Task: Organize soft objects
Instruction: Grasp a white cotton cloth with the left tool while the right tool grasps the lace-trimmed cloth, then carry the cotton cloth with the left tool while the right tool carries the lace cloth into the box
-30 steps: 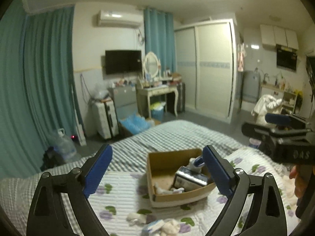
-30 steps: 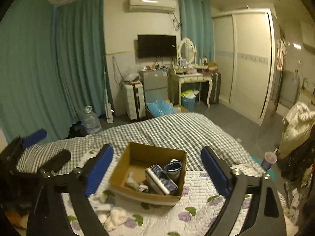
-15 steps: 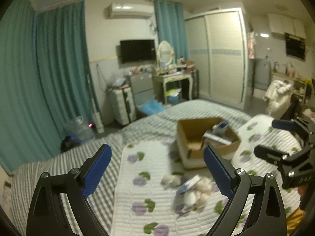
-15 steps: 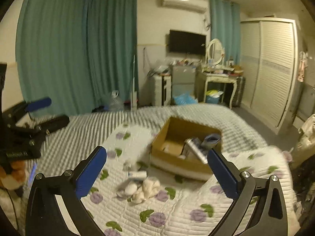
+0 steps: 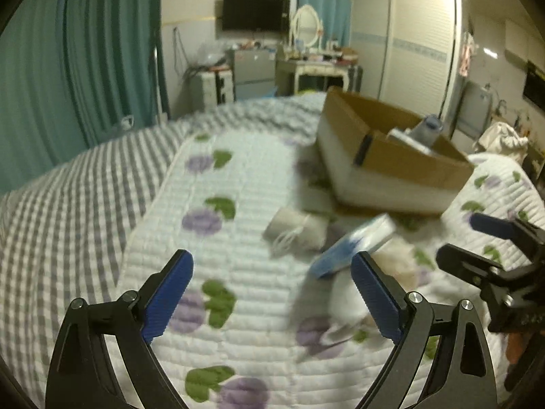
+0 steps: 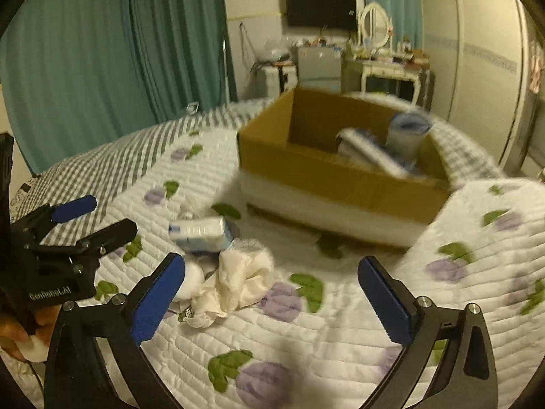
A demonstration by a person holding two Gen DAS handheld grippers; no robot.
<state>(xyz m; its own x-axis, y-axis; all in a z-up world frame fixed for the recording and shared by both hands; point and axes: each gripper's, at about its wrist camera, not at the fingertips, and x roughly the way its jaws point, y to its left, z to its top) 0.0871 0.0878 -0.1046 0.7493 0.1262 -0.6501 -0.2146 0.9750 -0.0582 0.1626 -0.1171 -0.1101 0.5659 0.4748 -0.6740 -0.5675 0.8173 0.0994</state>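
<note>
A pile of soft things lies on the flowered quilt [image 6: 333, 337]: a blue and white tissue pack [image 6: 199, 230], a crumpled cream cloth [image 6: 238, 274] and a small white roll [image 6: 190, 277]. In the left wrist view the pack [image 5: 354, 243] and a grey-white fabric piece [image 5: 294, 230] lie ahead of my left gripper [image 5: 272, 289], which is open and empty. My right gripper [image 6: 270, 296] is open and empty just right of the pile. A cardboard box [image 6: 340, 170] behind the pile holds a blue cup and packs.
The box also shows in the left wrist view [image 5: 391, 156]. A grey checked bedspread [image 5: 68, 204] covers the bed's left side. Teal curtains, a dresser and a wardrobe stand beyond the bed. Each gripper shows in the other's view.
Both grippers have dropped lower and come closer to the quilt and the pile. The box and soft things now look much larger. Both stay open.
</note>
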